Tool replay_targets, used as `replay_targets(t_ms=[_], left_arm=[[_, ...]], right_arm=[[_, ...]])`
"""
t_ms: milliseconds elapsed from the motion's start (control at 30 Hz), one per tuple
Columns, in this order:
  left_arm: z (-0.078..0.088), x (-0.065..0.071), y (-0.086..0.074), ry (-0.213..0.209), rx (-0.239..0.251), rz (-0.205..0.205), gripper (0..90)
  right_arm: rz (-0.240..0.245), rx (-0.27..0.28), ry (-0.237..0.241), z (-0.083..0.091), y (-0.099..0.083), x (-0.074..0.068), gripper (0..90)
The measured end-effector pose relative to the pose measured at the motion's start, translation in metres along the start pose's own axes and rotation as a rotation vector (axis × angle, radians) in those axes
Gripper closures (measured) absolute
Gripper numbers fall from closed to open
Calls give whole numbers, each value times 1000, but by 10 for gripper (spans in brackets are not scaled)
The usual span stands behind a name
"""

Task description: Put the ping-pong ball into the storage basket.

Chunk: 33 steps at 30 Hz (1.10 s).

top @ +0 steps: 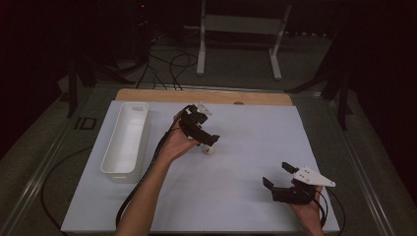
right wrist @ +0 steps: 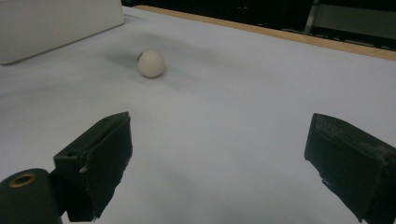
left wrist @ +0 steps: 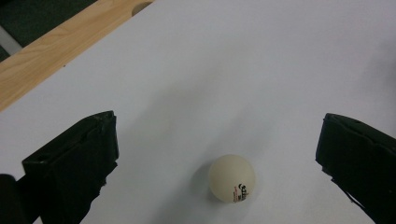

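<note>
A white ping-pong ball [top: 210, 150] with small printed marks lies on the white table top [top: 246, 132], a little left of centre. My left gripper [top: 208, 142] hovers right over it, open. In the left gripper view the ball [left wrist: 232, 178] rests on the surface between the widely spread jaws, nearer the right one, and touches neither; the left gripper [left wrist: 218, 129] holds nothing. My right gripper [top: 277, 174] is open and empty near the front right of the table. In the right gripper view the ball [right wrist: 151, 63] sits far ahead of the right gripper [right wrist: 219, 128], to the left.
A long white bin [top: 125, 140] stands along the table's left side, seen also as the bin's wall [right wrist: 56, 23]. A wooden strip [top: 204, 96] borders the far edge. A white stand [top: 241, 24] and cables [top: 167, 64] are on the floor behind.
</note>
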<state>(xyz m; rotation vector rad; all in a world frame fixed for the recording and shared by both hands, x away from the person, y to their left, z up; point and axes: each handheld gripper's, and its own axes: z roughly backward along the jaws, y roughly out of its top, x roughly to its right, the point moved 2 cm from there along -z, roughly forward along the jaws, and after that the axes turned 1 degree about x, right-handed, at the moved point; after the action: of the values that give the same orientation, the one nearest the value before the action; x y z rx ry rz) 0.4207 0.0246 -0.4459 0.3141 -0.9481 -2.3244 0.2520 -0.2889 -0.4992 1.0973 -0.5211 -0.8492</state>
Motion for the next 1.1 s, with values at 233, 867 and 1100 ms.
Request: replay_targets(t_ms=[233, 867, 1100], left_arm=[[-4, 1, -1, -5, -9, 3, 0], [-17, 4, -5, -21, -53, 1, 0], [-21, 5, -6, -25, -58, 3, 0]], right_arm=[[0, 0, -1, 1, 0, 0, 74], [-3, 4, -2, 2, 0, 0, 74], [-5, 3, -1, 2, 0, 0, 74]])
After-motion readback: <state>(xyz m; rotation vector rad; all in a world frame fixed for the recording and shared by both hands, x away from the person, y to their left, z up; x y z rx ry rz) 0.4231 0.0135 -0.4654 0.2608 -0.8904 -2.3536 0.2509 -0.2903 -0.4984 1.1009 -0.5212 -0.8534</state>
